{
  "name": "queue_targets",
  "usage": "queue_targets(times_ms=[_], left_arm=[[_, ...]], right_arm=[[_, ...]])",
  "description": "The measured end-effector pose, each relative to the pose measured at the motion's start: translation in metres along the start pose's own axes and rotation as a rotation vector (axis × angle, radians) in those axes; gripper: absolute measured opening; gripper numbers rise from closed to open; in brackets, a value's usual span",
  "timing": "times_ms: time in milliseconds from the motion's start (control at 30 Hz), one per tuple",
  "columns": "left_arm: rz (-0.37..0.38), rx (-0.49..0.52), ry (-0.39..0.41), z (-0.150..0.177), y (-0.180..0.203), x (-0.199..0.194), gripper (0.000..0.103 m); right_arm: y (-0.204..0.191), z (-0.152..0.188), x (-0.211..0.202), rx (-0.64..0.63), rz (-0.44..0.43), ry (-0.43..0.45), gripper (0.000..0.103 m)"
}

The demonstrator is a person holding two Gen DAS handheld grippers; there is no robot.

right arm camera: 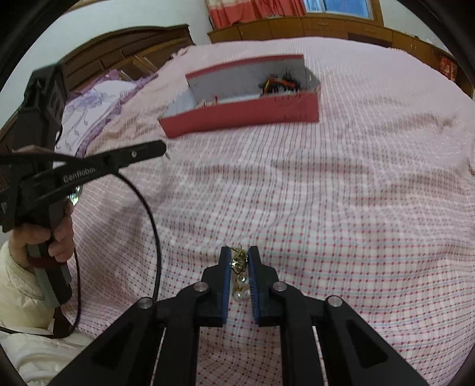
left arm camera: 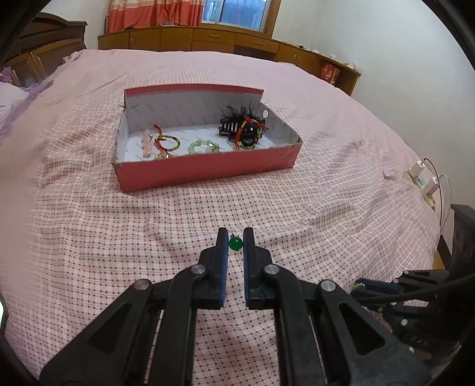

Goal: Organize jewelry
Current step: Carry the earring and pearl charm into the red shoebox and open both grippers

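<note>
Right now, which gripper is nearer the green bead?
Left. The left gripper has the green bead between its fingertips; the right gripper is off to its right, closed on a gold pearl piece.

I am working in a home bedroom. A bed (left arm camera: 311,184) with a pink checked sheet fills both views, with a wooden headboard (right arm camera: 118,50), low wooden cabinets (left arm camera: 237,41) and red curtains (left arm camera: 154,14) at a window (left arm camera: 240,12).
</note>
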State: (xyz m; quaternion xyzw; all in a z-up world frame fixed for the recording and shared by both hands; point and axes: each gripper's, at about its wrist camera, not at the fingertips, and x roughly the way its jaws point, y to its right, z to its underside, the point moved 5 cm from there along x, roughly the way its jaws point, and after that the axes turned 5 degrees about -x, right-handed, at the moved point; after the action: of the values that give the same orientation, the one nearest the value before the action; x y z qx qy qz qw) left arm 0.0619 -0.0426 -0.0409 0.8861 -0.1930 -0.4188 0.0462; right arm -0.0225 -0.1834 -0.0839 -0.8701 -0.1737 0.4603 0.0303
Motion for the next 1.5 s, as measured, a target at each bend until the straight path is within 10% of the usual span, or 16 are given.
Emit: queue_targets(times_ms=[1500], left_arm=[[-0.127,-0.031,0.327,-0.119,-0.019,0.01,0.0]], right_arm=[[0.014,-0.188,-0.001,-0.111,0.148,0.496,0.013]])
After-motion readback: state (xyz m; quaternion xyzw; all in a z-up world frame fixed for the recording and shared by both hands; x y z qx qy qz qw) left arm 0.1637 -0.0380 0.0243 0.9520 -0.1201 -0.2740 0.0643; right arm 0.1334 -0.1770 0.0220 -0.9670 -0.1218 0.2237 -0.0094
